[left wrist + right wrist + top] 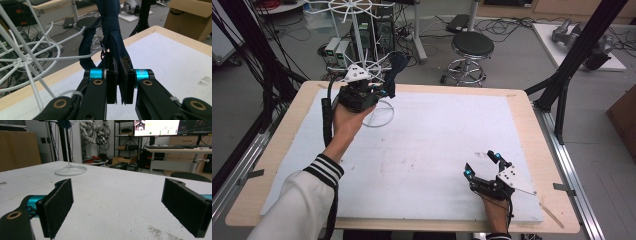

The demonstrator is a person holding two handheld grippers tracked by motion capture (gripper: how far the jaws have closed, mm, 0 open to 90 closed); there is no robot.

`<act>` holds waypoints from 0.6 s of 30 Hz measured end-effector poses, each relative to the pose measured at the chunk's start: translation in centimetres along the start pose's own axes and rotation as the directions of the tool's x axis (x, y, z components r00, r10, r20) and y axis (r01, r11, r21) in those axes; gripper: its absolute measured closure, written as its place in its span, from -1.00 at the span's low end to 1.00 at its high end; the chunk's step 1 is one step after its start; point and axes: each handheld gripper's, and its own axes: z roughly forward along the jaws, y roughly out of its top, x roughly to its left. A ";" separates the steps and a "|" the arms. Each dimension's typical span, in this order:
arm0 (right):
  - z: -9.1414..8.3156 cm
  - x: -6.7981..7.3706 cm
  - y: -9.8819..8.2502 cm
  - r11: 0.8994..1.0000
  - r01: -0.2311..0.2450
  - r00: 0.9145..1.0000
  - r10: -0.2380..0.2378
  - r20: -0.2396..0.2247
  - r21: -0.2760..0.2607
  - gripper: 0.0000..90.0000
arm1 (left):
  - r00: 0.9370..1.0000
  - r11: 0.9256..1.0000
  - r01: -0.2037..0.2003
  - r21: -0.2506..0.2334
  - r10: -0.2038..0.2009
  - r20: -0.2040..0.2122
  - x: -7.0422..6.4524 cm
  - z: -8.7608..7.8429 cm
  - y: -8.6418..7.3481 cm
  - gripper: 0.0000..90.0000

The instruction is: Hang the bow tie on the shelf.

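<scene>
A dark navy cloth hangs by the white wire rack at the table's far left. My left gripper is raised beside the rack and is shut on the cloth's lower end. In the left gripper view the jaws pinch the folded cloth, which rises and drapes over a wire arm of the rack. My right gripper rests low at the near right of the table, open. Its pads stand wide apart with nothing between them.
A white board covers the wooden table. The rack's ring base sits on it at the far left. Beyond the table stand a black stool, cables and black frame posts. A cardboard box stands off the table's side.
</scene>
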 end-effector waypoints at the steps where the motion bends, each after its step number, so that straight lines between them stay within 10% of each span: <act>1: 0.0 0.0 0.0 1.000 -0.004 1.000 0.004 -0.001 0.004 -0.79 | 1.000 1.000 -0.001 0.002 0.001 0.000 0.1 0.0 0.0 0.89; 18: 0.0 0.0 0.0 1.000 0.002 1.000 -0.002 0.001 0.000 -0.79 | 0.999 0.999 0.034 0.021 -0.034 -0.043 1.5 -0.4 -0.8 0.89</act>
